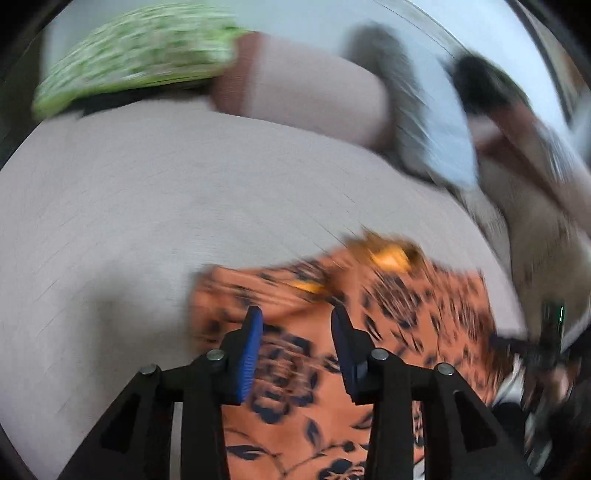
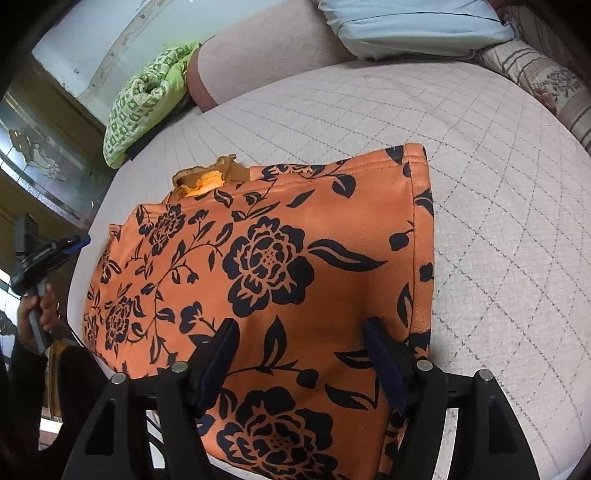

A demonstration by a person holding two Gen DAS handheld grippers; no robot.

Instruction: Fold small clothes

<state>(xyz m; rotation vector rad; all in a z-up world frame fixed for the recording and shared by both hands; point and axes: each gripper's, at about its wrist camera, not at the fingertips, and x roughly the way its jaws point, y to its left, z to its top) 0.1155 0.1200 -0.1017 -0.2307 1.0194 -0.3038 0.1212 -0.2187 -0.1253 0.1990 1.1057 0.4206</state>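
Note:
An orange garment with a black flower print (image 2: 280,266) lies flat on the quilted bed (image 2: 498,229), with a lighter orange inner part (image 2: 203,182) showing at its far edge. My right gripper (image 2: 297,325) is open and empty just above the garment's near part. My left gripper (image 1: 297,314) is open and empty over the garment's left side (image 1: 295,369); that view is blurred by motion. The left gripper also shows in the right wrist view (image 2: 79,242), at the bed's left edge, held by a hand.
A green and white patterned cloth (image 2: 144,99) lies at the bed's far left corner. A pink bolster (image 2: 258,55), a light blue pillow (image 2: 417,26) and a flowered cushion (image 2: 546,85) line the far side. A glass door (image 2: 37,155) is to the left.

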